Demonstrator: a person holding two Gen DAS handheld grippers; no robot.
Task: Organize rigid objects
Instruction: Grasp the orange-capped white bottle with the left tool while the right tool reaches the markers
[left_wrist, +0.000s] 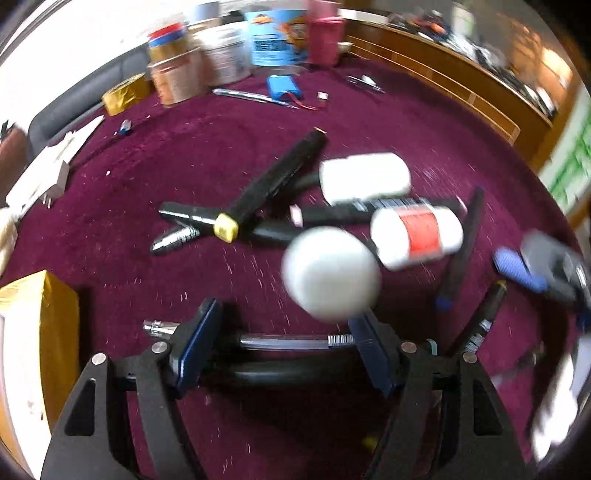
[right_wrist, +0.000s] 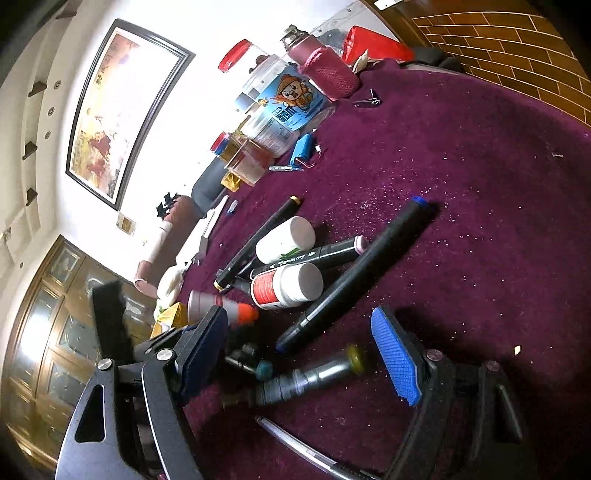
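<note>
On the purple cloth (left_wrist: 207, 147) lies a pile of black markers (left_wrist: 280, 177) and two white pill bottles, one plain (left_wrist: 364, 177), one red-labelled (left_wrist: 417, 236). A blurred white bottle (left_wrist: 332, 273) with an orange cap (right_wrist: 246, 314) hangs just ahead of my open left gripper (left_wrist: 286, 332), touching no pad that I can see. A clear pen (left_wrist: 284, 341) lies between its fingers. My right gripper (right_wrist: 306, 343) is open over a grey metal pen (right_wrist: 310, 376). It shows at right in the left wrist view (left_wrist: 524, 269). A long blue-tipped marker (right_wrist: 354, 273) lies ahead.
Jars and containers stand at the cloth's far edge: a blue-labelled jar (left_wrist: 279, 37), a pink flask (left_wrist: 325, 37), a clear tub (left_wrist: 177, 79). A blue battery pack (left_wrist: 282, 86), gold tape (left_wrist: 123, 94), a white charger (left_wrist: 40, 181) and a gold box (left_wrist: 37, 332) lie around.
</note>
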